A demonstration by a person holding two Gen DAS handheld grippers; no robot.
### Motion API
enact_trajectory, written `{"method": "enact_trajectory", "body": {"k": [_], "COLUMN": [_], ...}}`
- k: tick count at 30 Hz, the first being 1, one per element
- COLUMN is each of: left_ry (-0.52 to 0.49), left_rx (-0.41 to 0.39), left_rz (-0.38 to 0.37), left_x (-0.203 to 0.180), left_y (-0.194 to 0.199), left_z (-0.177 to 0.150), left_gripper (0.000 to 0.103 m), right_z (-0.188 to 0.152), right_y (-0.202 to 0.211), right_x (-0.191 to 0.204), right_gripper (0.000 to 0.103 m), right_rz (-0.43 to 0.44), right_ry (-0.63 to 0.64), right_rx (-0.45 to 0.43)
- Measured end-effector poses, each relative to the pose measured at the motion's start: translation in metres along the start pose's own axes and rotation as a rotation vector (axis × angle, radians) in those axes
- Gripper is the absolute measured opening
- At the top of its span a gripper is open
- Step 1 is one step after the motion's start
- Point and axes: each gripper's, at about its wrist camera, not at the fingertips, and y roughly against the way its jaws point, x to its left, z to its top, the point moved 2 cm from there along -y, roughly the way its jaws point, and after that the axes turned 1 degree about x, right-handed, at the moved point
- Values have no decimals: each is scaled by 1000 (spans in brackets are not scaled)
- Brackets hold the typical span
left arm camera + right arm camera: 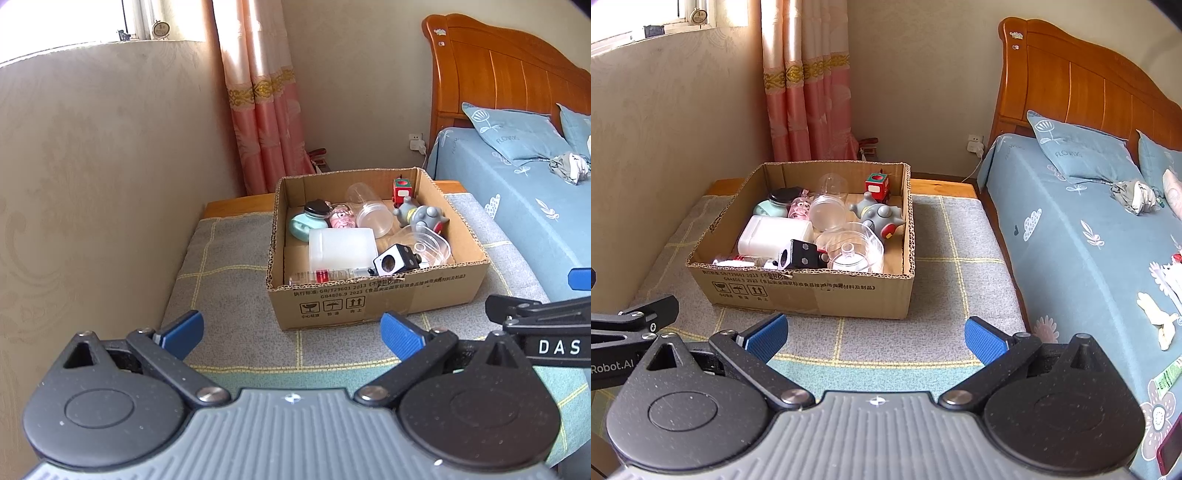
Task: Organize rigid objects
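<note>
An open cardboard box (369, 302) (812, 291) stands on a grey checked mat. It holds several rigid items: a white plastic container (341, 247) (774, 236), clear plastic jars (373, 218) (827, 212), a grey toy figure (421, 216) (881, 218), a red toy block (402, 188) (877, 184), a black cube (393, 258) (801, 254) and a mint jar with a black lid (306, 221) (772, 206). My left gripper (291, 332) is open and empty, short of the box. My right gripper (875, 338) is open and empty, also short of the box.
The mat (229, 295) (953, 277) covers a low wooden platform beside a bed with a blue floral sheet (517, 206) (1089, 240). A beige wall (92, 184) is on the left and a pink curtain (805, 92) hangs behind. Small items lie on the bed (1163, 314).
</note>
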Motion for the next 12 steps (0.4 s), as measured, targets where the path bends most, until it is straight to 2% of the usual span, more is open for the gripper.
{"method": "enact_trajectory", "body": {"k": [12], "left_ry": [3], "left_rx": [1], "left_rz": [-2], "left_x": [0], "left_y": [0], "left_z": [-1], "left_gripper": [102], "right_z": [-1], "right_y": [0], "right_x": [1], "right_gripper": [103], "right_rz": [2], "right_ry": [3], "right_rx": [0]}}
